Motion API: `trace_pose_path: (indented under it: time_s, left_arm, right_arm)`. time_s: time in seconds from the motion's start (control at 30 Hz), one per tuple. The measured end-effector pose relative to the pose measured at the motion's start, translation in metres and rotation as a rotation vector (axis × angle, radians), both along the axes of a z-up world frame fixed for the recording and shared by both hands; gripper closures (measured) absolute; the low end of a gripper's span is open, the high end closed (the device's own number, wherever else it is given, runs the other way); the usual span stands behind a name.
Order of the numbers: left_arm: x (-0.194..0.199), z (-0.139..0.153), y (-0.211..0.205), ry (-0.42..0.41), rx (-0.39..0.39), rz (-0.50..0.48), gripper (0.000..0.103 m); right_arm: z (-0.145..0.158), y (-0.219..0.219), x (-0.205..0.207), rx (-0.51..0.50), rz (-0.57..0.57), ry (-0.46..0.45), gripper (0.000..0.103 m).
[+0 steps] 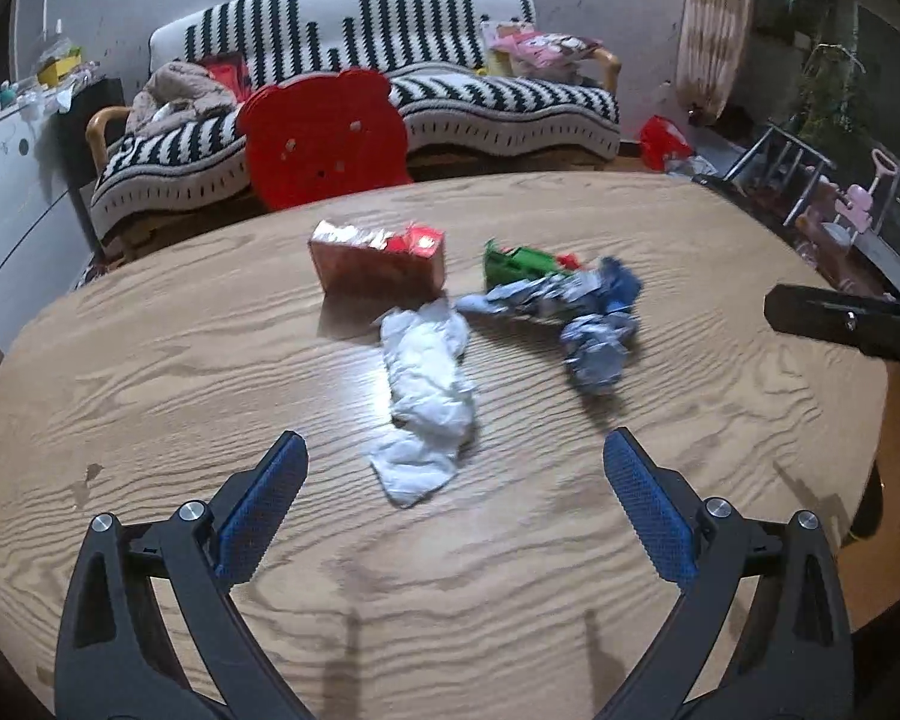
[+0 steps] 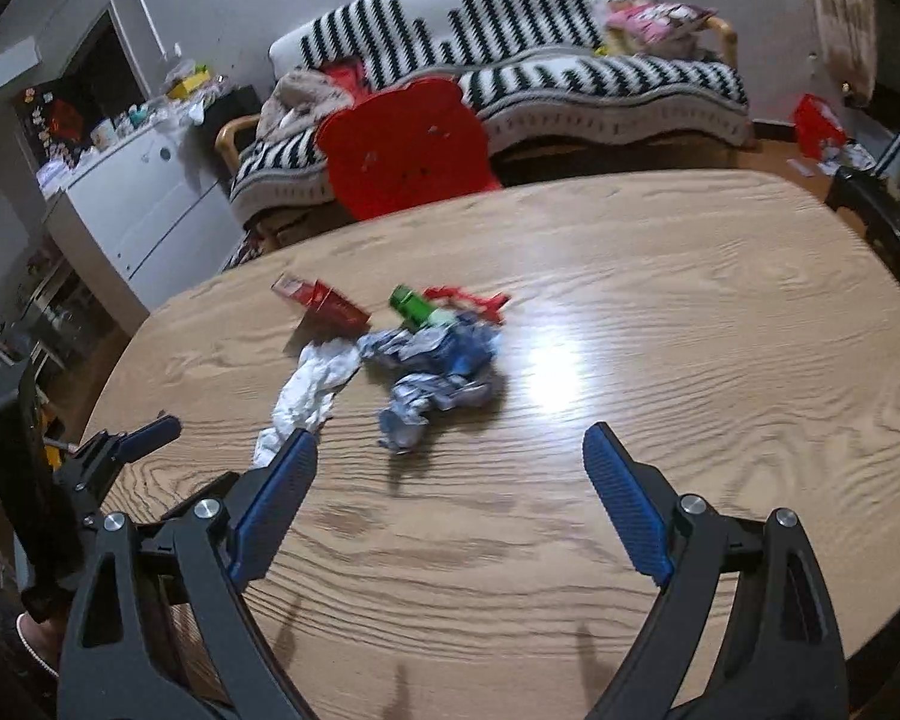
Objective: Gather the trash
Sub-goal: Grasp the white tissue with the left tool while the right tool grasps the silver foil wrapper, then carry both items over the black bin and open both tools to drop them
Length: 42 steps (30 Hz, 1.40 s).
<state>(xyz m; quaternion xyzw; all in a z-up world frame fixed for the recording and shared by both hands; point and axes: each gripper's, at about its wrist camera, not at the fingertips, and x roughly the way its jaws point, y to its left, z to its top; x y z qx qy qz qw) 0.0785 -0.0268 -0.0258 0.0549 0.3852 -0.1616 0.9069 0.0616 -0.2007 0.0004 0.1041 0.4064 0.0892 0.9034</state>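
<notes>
**Both claws wide over the trash pile**

The left claw [image 1: 455, 456] hangs above the counter [image 1: 150, 372] with its jaws spread and nothing between the pads; the near end of the tissue [image 1: 426, 402] lies just beyond its tips. The right claw [image 2: 450, 450] is likewise spread and empty over bare wood. Farther out, mid-counter, the trash sits bunched: a blue-and-silver wrapper [image 2: 444, 372] just right of the tissue, a green pack [image 1: 519, 261] behind the wrapper, a red carton [image 1: 378, 261] to the left. A red chair [image 1: 324, 138] and a striped sofa [image 1: 498, 96] stand beyond the far edge.
</notes>
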Motion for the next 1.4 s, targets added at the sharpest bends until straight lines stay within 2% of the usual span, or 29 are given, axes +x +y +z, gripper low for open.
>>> trace_pose_path:
  time_s: [0.1,0.27,0.47,0.5,0.53,0.57,0.6,0.63,0.67,0.7,0.77,0.93,1.03,1.17,1.4]
  left_arm:
    - [0.017,-0.014,0.001,0.023,-0.005,0.024,0.007]
    - [0.048,-0.032,0.002,0.071,-0.015,0.043,0.007]
    - [0.068,-0.030,-0.001,0.069,-0.049,0.023,0.010]
    - [0.071,-0.031,-0.002,0.077,-0.057,0.015,0.022]
    - [0.073,-0.032,-0.002,0.080,-0.061,0.013,0.030]
    - [0.076,-0.033,-0.001,0.093,-0.067,0.012,0.042]
    - [0.079,-0.034,0.000,0.112,-0.082,0.010,0.051]
    - [0.081,-0.036,0.001,0.126,-0.092,0.006,0.056]
    - [0.082,-0.039,0.001,0.147,-0.091,-0.001,0.069]
    - [0.082,-0.039,0.002,0.148,-0.085,-0.002,0.077]
    - [0.079,-0.032,0.005,0.140,-0.090,0.000,0.083]
    - [0.062,0.006,0.019,0.075,-0.124,0.027,0.084]
    - [0.049,0.019,0.022,0.051,-0.126,0.033,0.084]
    - [0.037,0.025,0.013,0.039,-0.108,0.015,0.084]
    - [0.027,0.028,-0.021,0.039,-0.085,-0.031,0.084]
  right_arm:
    - [-0.014,0.016,0.015,-0.022,0.022,0.033,0.018]
    - [-0.039,0.018,0.042,0.015,0.002,0.105,0.025]
    - [-0.059,0.022,0.062,0.042,-0.013,0.155,0.050]
    - [-0.061,0.022,0.064,0.050,-0.011,0.160,0.052]
    - [-0.062,0.024,0.066,0.059,-0.006,0.165,0.058]
    - [-0.065,0.026,0.067,0.062,0.004,0.174,0.066]
    - [-0.066,0.028,0.067,0.062,0.014,0.182,0.069]
    - [-0.066,0.031,0.068,0.064,0.028,0.187,0.076]
    - [-0.065,0.034,0.066,0.057,0.041,0.185,0.083]
    - [-0.063,0.036,0.065,0.044,0.044,0.179,0.084]
    - [-0.055,0.037,0.060,0.026,0.049,0.152,0.086]
    - [-0.027,0.026,0.043,0.052,0.048,0.075,0.087]
    - [-0.009,0.018,0.030,0.058,0.059,0.026,0.087]
    - [0.004,0.006,0.013,0.044,0.057,-0.004,0.087]
    - [0.006,-0.027,-0.009,-0.004,0.021,0.004,0.087]
